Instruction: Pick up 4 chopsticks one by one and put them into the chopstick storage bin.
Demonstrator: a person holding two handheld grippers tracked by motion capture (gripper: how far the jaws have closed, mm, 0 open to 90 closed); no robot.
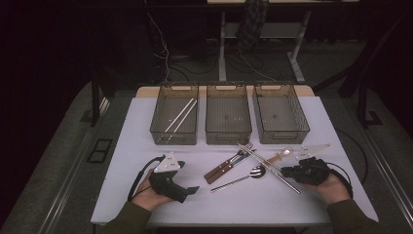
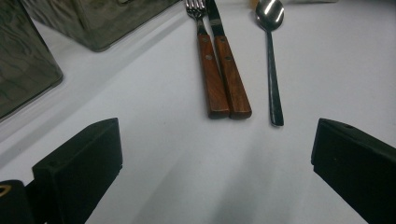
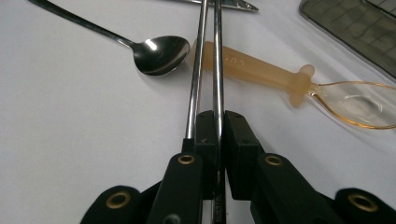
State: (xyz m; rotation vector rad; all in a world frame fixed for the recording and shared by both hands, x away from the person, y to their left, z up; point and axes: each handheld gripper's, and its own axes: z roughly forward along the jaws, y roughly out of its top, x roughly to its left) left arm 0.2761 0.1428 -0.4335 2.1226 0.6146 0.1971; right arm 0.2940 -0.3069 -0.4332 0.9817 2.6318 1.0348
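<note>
Three bins [image 1: 229, 127] stand in a row at the far side of the white table [image 1: 126, 195] — the left one already holds a pair of metal chopsticks [image 1: 180, 116]. Sorting cutlery looks to be the job. Nearer lie a fork [image 2: 209, 70] and knife [image 2: 229, 70] side by side, a spoon [image 2: 271, 56] and an amber plastic spoon [image 3: 280, 77]. The left gripper [image 2: 217, 163] rests wide open, holding nothing. The right gripper [image 3: 217, 126] is clamped on one chopstick [image 3: 217, 70] of the pair on the table, its mate [image 3: 196, 70] lying just outside — I'd judge a lift toward the left bin comes next, kept level.
</note>
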